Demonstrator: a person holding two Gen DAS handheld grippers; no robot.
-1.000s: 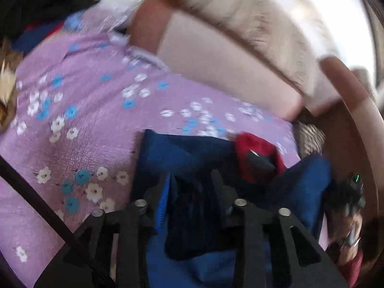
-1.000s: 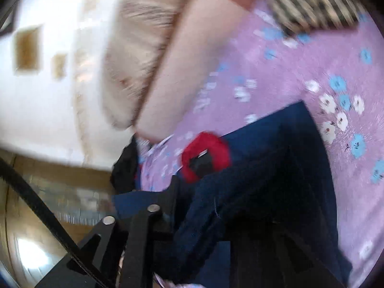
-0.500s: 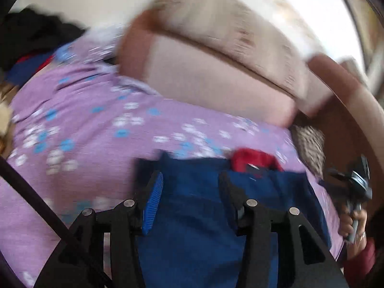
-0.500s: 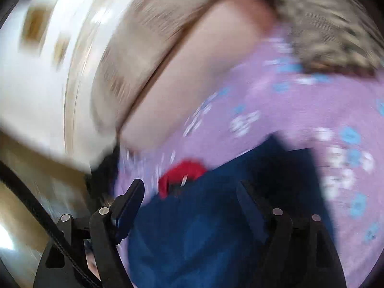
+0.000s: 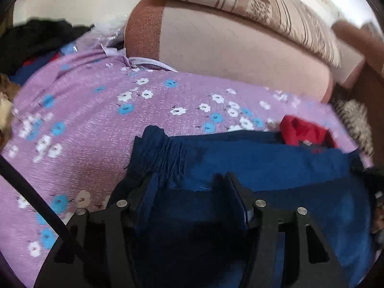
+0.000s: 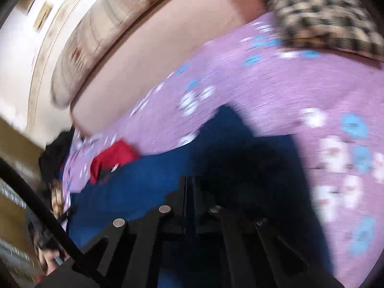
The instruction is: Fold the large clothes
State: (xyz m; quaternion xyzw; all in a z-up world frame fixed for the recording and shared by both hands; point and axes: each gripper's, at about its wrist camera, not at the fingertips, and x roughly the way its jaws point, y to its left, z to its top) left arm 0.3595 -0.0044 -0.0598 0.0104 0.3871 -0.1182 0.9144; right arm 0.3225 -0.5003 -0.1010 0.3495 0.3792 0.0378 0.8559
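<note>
Your navy garment [image 5: 276, 165] lies partly folded on the floral sheet [image 5: 96, 120]; left gripper [image 5: 192, 189] has just been opening, fabric between its jaws ungripped; right gripper [image 6: 189, 189] clenched; squaring remains

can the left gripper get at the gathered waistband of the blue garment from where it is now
Probably yes. The left gripper has just been opening, its jaws apart over the blue garment. The gathered waistband lies just ahead of its fingertips on the purple floral sheet, nothing covering it.
</note>
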